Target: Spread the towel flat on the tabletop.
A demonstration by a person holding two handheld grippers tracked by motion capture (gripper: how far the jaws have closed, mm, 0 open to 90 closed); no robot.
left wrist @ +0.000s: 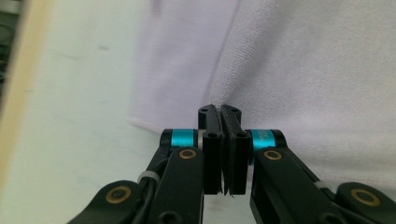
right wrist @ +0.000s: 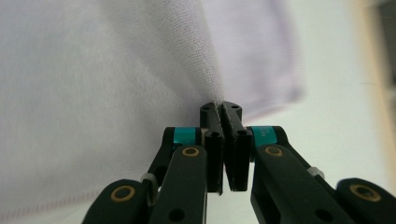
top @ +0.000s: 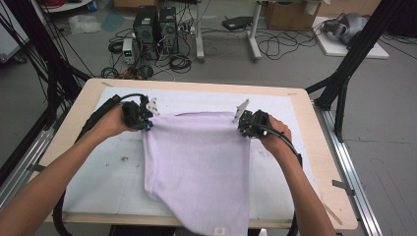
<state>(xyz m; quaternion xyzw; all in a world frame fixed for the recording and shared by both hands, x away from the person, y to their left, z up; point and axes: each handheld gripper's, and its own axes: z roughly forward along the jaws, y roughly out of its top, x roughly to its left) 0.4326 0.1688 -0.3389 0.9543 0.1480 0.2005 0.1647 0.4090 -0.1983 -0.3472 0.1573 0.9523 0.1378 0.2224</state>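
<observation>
A lab: computer towers, tangled floor cables, black rig frame

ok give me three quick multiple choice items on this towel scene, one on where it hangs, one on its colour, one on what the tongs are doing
1. Where does the towel overhang the table?
A. far edge
B. near edge
C. left edge

2. What colour is the towel?
A. pale lilac
B. dark green
C. bright orange

3. What state are the two tongs in?
A. both wide open above the towel
B. left shut, right open
C. both shut on the towel's far corners

Key: 1 B, the towel's lower end drapes past the near edge in the high view. 2 A, it looks pale lilac in all three views. 3 C, the left tongs and right tongs each pinch a far corner, jaws pressed together on cloth in both gripper views.
</observation>
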